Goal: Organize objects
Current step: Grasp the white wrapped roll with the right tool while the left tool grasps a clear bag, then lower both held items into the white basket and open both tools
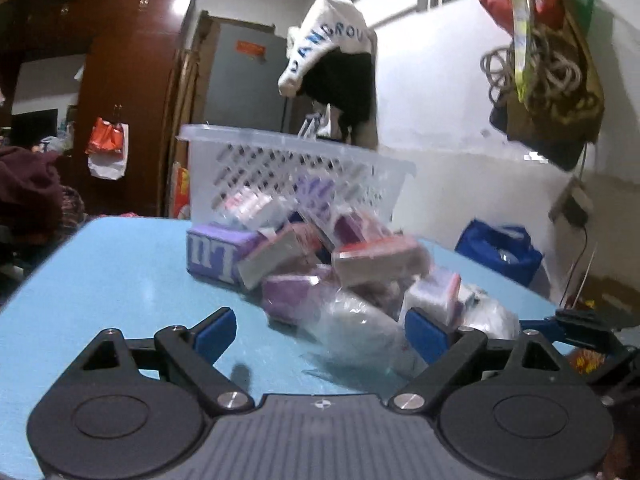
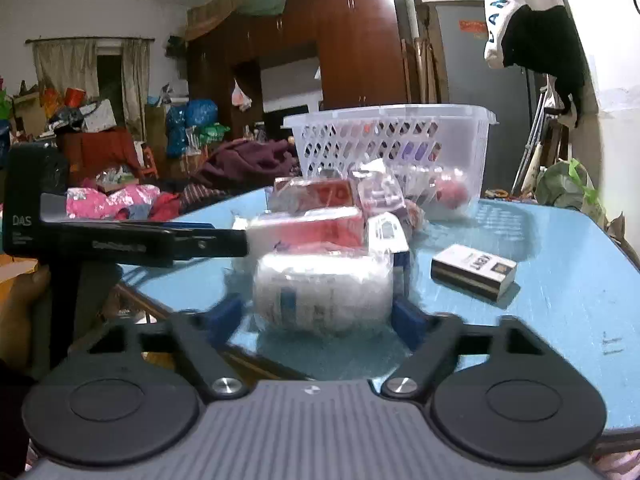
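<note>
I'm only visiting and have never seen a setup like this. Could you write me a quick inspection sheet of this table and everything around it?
Surface: blue table, scuffed, bare on its right side.
Job's things: pile of wrapped packets before a clear basket that already holds some; a plastic-wrapped white bundle nearest; one small box lying apart.
Clutter: nothing seen on the table beyond these.
Grippers: left hand-held gripper open, a clear wrapped packet between its jaws; right hand-held gripper flanking the white bundle, contact unclear.
Cables: coiled cord hanging on the wall.
Surroundings: brown wardrobe, heaped clothes and bags, hanging white bag.
</note>
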`<action>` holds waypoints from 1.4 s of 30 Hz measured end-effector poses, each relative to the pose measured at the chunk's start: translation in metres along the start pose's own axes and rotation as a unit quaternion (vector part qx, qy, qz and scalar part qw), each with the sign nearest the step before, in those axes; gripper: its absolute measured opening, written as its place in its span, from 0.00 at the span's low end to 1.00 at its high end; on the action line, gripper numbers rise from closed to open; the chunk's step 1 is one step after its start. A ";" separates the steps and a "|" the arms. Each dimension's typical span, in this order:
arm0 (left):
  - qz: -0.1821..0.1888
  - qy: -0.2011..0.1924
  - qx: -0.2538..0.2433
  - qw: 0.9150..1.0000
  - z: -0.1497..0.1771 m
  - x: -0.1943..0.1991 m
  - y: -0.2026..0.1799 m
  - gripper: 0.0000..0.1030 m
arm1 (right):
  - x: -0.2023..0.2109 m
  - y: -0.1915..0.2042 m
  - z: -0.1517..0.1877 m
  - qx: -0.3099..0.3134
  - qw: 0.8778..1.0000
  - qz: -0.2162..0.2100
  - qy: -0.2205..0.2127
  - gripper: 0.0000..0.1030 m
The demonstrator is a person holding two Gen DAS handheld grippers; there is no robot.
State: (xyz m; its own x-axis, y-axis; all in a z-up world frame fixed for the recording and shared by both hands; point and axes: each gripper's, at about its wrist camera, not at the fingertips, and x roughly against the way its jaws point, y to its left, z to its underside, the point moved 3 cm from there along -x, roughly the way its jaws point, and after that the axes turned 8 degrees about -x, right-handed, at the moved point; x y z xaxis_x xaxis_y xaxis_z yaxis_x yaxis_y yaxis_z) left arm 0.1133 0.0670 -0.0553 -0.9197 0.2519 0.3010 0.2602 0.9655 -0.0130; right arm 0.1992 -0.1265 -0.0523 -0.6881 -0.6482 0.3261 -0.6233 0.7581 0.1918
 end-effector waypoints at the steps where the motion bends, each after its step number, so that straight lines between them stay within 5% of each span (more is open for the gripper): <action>1: -0.006 0.005 -0.005 1.000 0.001 -0.004 -0.002 0.91 | 0.001 -0.002 0.000 0.002 1.000 0.002 -0.002 0.71; 5: -0.020 0.013 -0.018 1.000 0.008 -0.012 -0.013 0.90 | 0.007 -0.004 0.004 0.000 1.000 0.005 -0.005 0.71; 7: -0.025 0.011 -0.027 0.999 0.008 -0.013 -0.017 0.77 | 0.009 -0.005 0.004 -0.001 1.000 0.009 -0.008 0.71; 9: -0.026 0.012 -0.036 0.999 0.010 -0.011 -0.020 0.53 | 0.012 -0.007 0.003 -0.005 1.000 0.011 -0.012 0.71; 11: -0.027 0.007 -0.035 0.999 0.010 -0.007 -0.020 0.47 | 0.014 -0.009 0.002 -0.006 1.000 0.016 -0.016 0.71; 26: -0.028 -0.028 -0.043 0.998 0.003 0.016 -0.013 0.45 | 0.027 -0.015 -0.004 -0.011 0.999 0.024 -0.037 0.71; 42: -0.034 -0.051 0.012 0.998 -0.023 0.023 0.024 0.45 | 0.038 -0.031 -0.040 -0.015 0.997 0.037 -0.074 0.71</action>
State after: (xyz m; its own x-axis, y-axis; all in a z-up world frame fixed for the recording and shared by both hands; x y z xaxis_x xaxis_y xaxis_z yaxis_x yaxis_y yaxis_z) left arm 0.1050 0.0946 -0.0266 -0.9604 0.1907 0.2029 0.1910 0.9814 -0.0186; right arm 0.2070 -0.1718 -0.0083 -0.7798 -0.5928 0.2015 -0.5593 0.8041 0.2015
